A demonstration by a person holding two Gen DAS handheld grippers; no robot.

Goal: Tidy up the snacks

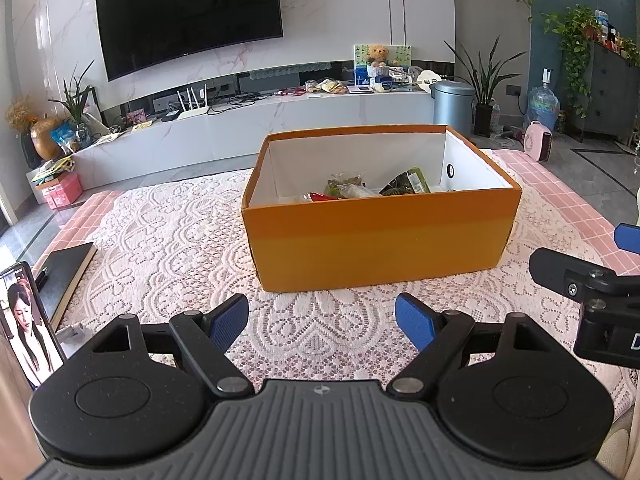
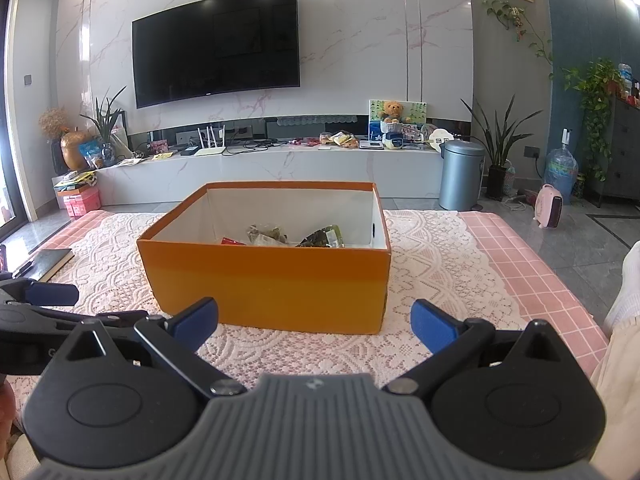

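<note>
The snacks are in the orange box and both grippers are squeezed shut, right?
Not quite. The snacks are in the box, but both grippers are open: the left gripper in the left wrist view, the right gripper in the right wrist view.

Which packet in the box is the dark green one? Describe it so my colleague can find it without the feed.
Start from the orange box in the middle of the lace-covered table. Look inside toward its right end, near the white wall with the small round hole. The dark green packet leans there, glossy and darkly patterned with a lighter green top corner, unlike the clear crinkly bag and red wrapper to its left.
</note>
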